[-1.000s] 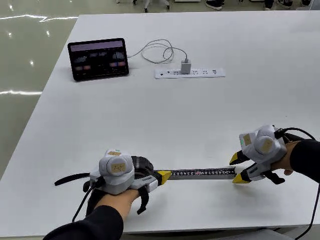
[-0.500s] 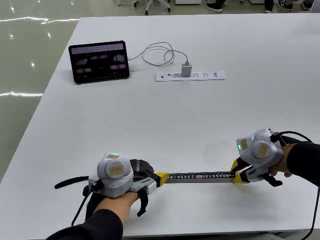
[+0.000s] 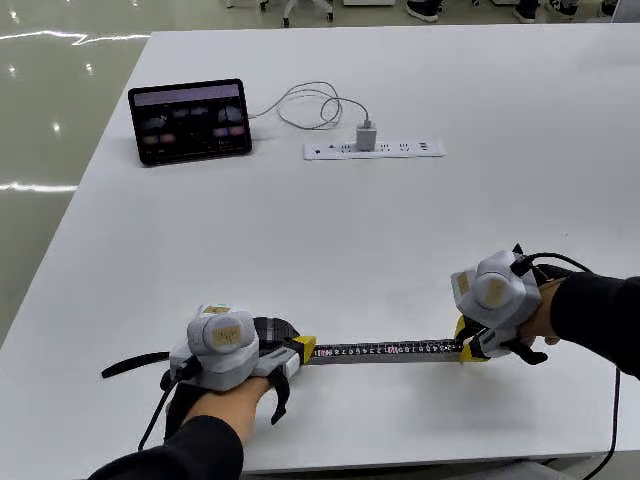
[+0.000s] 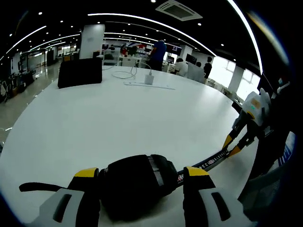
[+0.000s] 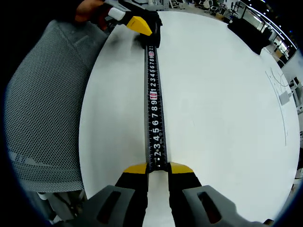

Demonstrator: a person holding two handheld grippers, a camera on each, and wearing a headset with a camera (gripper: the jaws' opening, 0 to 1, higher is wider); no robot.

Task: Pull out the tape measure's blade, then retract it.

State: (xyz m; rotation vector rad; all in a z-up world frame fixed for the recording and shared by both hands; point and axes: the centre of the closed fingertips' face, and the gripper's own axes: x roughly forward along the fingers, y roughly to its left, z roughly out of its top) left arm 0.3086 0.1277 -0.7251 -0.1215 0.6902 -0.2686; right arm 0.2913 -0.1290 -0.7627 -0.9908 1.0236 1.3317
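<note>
Head view, lower left of frame: my left gripper (image 3: 300,348) is clamped around the black round tape measure case (image 3: 272,333), yellow fingertips on either side of it. In the left gripper view the case (image 4: 137,184) sits low in the frame between both jaws, and they touch its sides.

Head view, lower right: my right gripper (image 3: 468,350) is pinched on the free end of the black metal blade with white numbers (image 3: 385,350). The right gripper view shows the jaws pressed together on the blade (image 5: 153,94) at its low numbers. From there the blade runs straight up the frame to the case (image 5: 152,28) and my left gripper (image 5: 137,22) at the top.

The blade is drawn out and lies flat along the near edge of the white table (image 3: 400,230), spanning between the two grippers.

Upper left of the head view: a black tablet (image 3: 190,120) stands propped up. To its right are a white power strip (image 3: 375,150) and a looped white cable (image 3: 310,105), both well apart from the tape.

A black strap (image 3: 130,363) trails off to the left of my left gripper.
</note>
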